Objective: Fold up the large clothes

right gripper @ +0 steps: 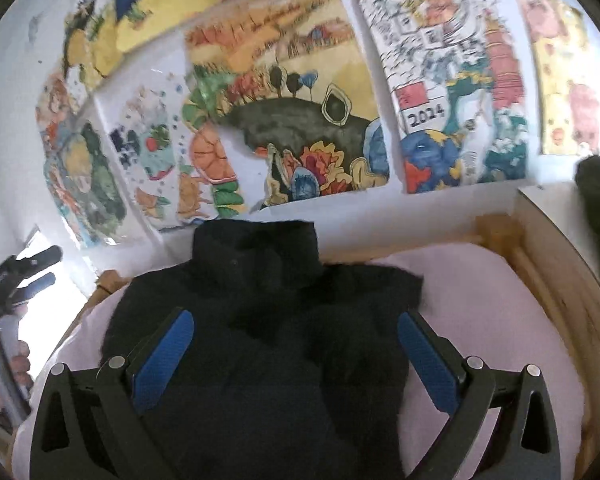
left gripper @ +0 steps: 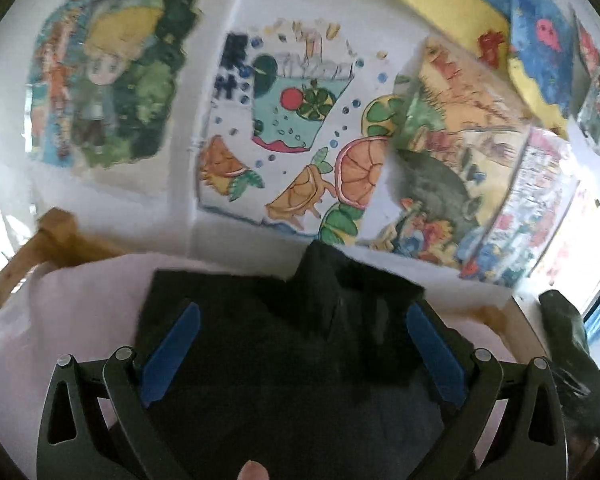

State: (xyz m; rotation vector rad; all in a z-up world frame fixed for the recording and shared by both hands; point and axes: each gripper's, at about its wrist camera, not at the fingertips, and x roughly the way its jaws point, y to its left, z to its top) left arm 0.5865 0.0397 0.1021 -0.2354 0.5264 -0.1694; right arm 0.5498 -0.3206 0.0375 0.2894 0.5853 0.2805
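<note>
A dark, near-black padded jacket [left gripper: 280, 368] lies flat on a pale pink sheet [left gripper: 80, 320], its collar [right gripper: 256, 248] toward the wall. My left gripper [left gripper: 303, 316] hovers over the jacket with its blue pads [left gripper: 172, 356] spread wide and nothing between them. My right gripper [right gripper: 295, 320] hangs above the same jacket [right gripper: 260, 380], jaws equally wide and empty. The left gripper [right gripper: 20, 276] also shows at the left edge of the right wrist view, held by a hand [right gripper: 16, 360]. Both views are slightly blurred.
A wooden bed frame [right gripper: 560, 280] borders the pink sheet [right gripper: 480, 300] at the back and right. A white wall behind carries several colourful paintings [right gripper: 292, 120]. A dark green bundle [left gripper: 564, 328] sits off the bed's right side. Bright window light comes from the sides.
</note>
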